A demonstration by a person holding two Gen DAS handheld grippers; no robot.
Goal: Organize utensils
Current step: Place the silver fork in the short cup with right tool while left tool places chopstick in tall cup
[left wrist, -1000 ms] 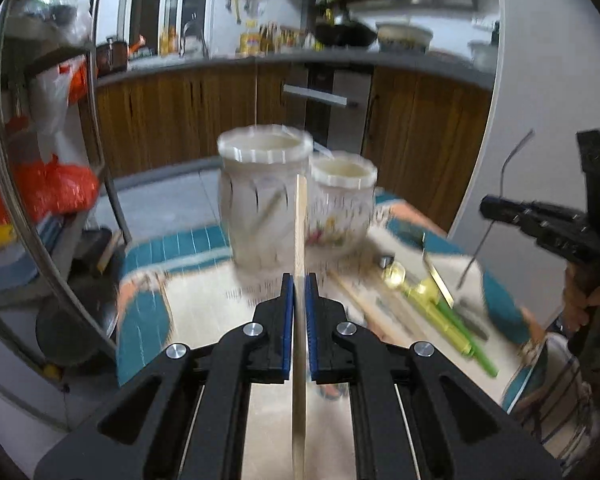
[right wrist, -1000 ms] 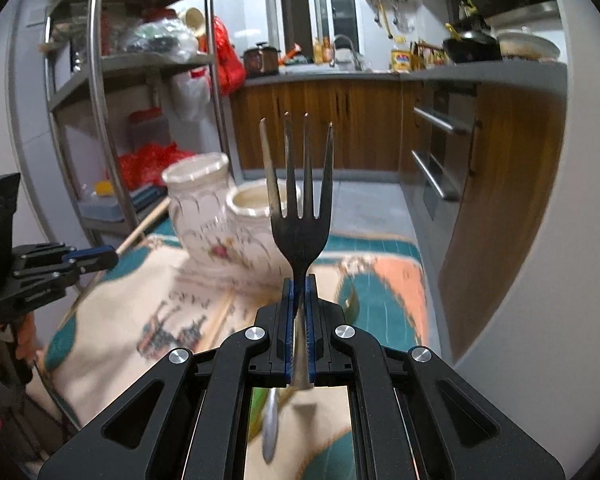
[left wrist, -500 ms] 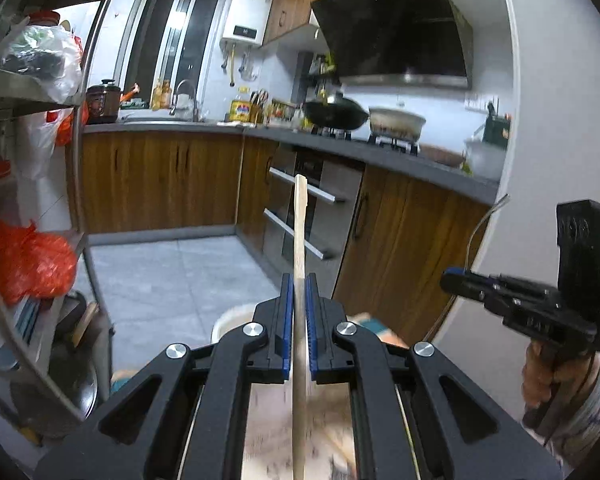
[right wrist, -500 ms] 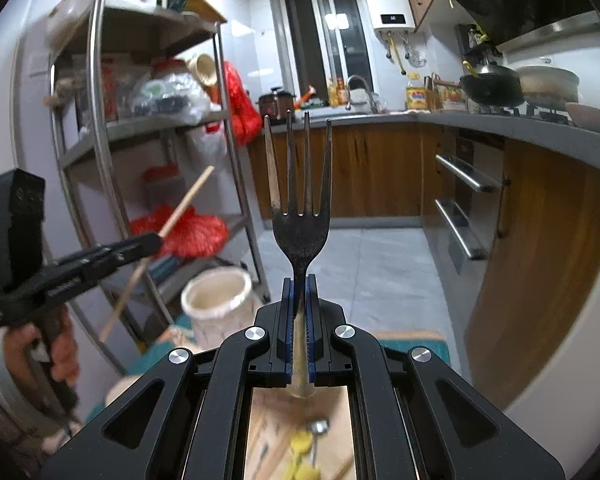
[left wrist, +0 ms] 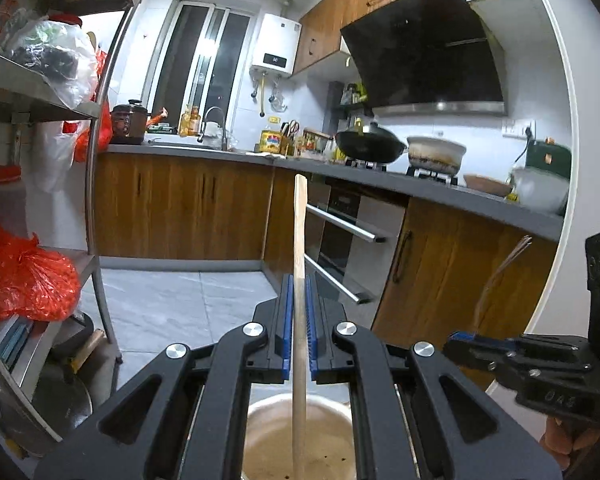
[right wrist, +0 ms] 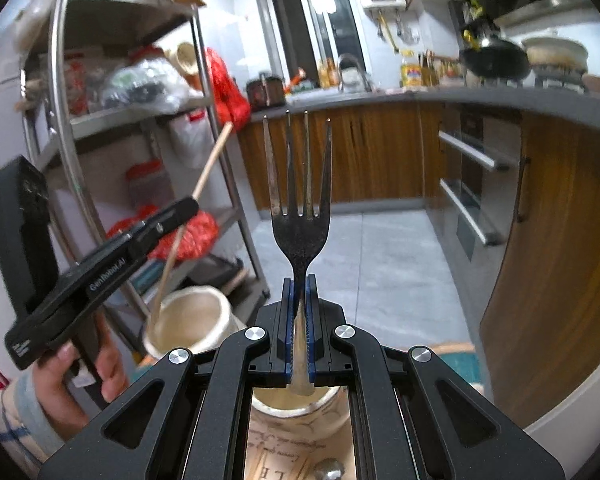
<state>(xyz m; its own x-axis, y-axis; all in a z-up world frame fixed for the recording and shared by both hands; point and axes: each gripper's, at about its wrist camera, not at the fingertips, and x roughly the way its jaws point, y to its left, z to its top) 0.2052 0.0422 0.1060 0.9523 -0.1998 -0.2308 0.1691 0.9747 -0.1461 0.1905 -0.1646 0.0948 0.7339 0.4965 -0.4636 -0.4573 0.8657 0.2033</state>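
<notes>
Left gripper [left wrist: 299, 328] pinching a wooden chopstick [left wrist: 299, 264] upright between its blue pads; chopstick's lower end hangs inside the mouth of the cream ceramic jar [left wrist: 296, 440] right below the gripper; in the right wrist view the same chopstick [right wrist: 188, 216] slants down into that jar [right wrist: 190, 320], jar standing left of the right gripper; person's left hand [right wrist: 80, 376] grips the handle below it; right gripper [right wrist: 300, 320] pressed together on a dark metal fork [right wrist: 299, 200], tines up, handle end just above the rim of a second, printed jar [right wrist: 300, 420] directly beneath; right gripper also seen from the left wrist view [left wrist: 460, 344], low and to the right of the first jar, fork tines [left wrist: 500, 272] blurred there; beyond the jars, grey tile floor [right wrist: 380, 272]; metal shelf rack [right wrist: 132, 120] with red bags left of the jars; farther back wooden cabinets and kitchen counter [left wrist: 220, 152] with wok [left wrist: 370, 146].
</notes>
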